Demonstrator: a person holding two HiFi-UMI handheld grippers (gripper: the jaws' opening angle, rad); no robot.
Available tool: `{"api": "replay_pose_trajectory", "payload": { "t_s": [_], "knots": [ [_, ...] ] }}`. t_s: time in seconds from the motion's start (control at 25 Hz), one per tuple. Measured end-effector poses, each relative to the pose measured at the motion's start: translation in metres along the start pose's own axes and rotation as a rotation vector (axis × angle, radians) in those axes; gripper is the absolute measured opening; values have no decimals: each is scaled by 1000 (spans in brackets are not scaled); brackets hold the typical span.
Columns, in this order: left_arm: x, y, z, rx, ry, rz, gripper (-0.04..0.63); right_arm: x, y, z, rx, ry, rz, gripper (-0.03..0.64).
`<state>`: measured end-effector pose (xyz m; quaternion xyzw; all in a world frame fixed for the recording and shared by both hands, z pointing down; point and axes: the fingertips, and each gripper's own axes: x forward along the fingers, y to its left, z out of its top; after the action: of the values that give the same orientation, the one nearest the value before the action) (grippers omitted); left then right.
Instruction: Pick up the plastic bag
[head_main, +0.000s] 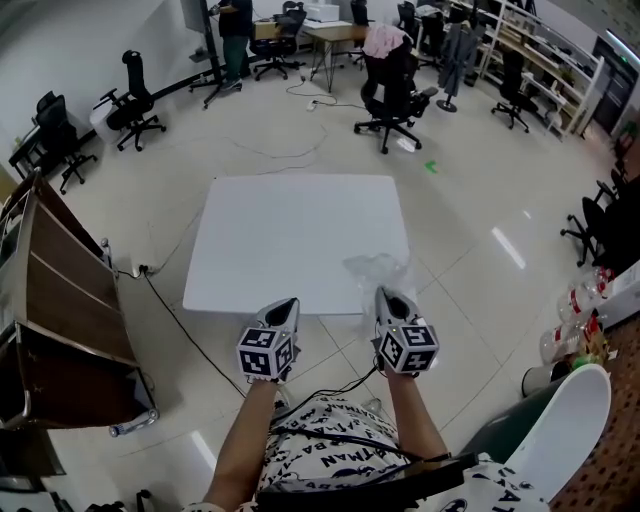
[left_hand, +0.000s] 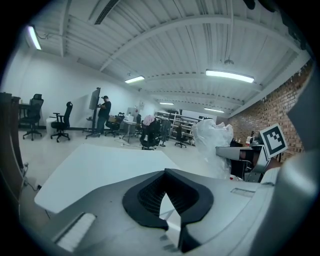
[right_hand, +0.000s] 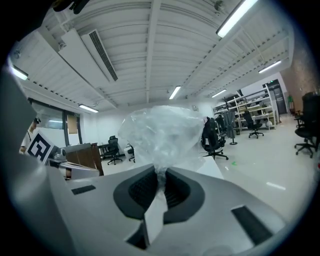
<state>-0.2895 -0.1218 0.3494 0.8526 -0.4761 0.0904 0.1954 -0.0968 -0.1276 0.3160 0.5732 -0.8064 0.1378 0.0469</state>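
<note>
**Item:** clear plastic bag (right_hand: 160, 135), crumpled. Its gathered neck is pinched in the right gripper (right_hand: 160, 182), and the rest billows up beyond the jaws. In the head view it sits over the near right corner of the white table (head_main: 290, 240).

**Right gripper:** jaws closed tight on the film.

**Left gripper** (left_hand: 165, 200)**:** jaws together and holding nothing, level with the right one at the table's near edge.

**Step:** grasp made and lift apparently under way. Whether the bag is clear of the tabletop cannot be told.

**Next:** raise it steadily with the pinch kept firm, since thin film slips easily.

**Surroundings:** office chairs (head_main: 135, 100) on the floor beyond.
</note>
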Motion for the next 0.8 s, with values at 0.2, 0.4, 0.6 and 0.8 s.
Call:
{"api": "replay_pose_trajectory", "payload": {
  "t_s": [0.2, 0.4, 0.6, 0.8],
  "knots": [
    [0, 10, 2, 7, 8, 10, 3, 4, 3, 0, -6, 8, -1, 12],
    [5, 12, 3, -27, 6, 14, 2, 4, 0, 4, -9, 6, 2, 12],
    [11, 11, 5, -44, -1, 18, 2, 2, -10, 7, 4, 9, 10, 12],
    [19, 9, 9, -45, -7, 27, 2, -1, -35, 12, 27, 15, -8, 12]
  ]
}}
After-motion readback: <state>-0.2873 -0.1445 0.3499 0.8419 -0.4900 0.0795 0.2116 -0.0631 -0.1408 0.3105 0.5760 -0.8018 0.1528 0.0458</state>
